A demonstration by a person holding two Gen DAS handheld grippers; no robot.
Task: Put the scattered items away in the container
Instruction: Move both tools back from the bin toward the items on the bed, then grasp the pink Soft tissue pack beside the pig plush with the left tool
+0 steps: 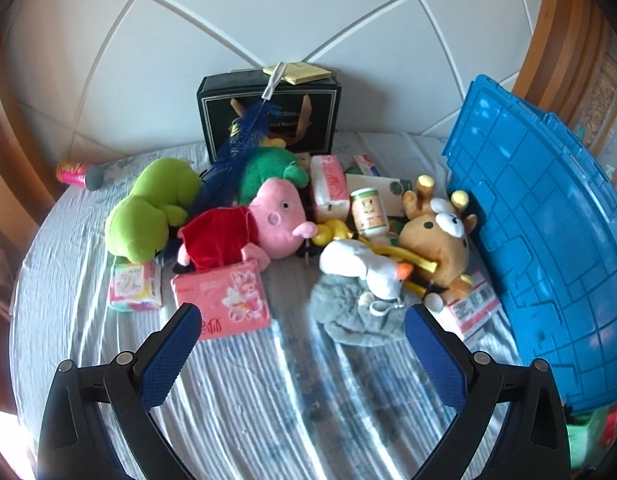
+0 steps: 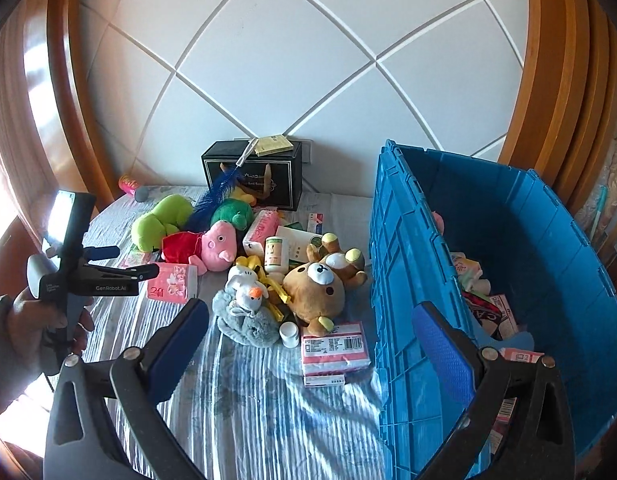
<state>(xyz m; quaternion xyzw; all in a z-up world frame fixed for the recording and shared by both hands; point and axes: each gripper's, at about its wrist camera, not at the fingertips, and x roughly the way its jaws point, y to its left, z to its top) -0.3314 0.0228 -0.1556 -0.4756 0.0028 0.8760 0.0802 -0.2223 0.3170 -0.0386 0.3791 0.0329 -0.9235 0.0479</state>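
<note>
In the left wrist view, the left gripper [image 1: 300, 330] hovers low in the frame, jaws spread and empty. Just above it at centre lies a grey fluffy plush toy [image 1: 354, 316], under a white plush bird with an orange beak [image 1: 368, 266]. Both look light, soft and squashy, so a pinch across the body should hold. The right gripper [image 2: 312, 328] also gapes empty, beside the blue ribbed plastic crate [image 2: 404, 240] at right, already partly filled.
</note>
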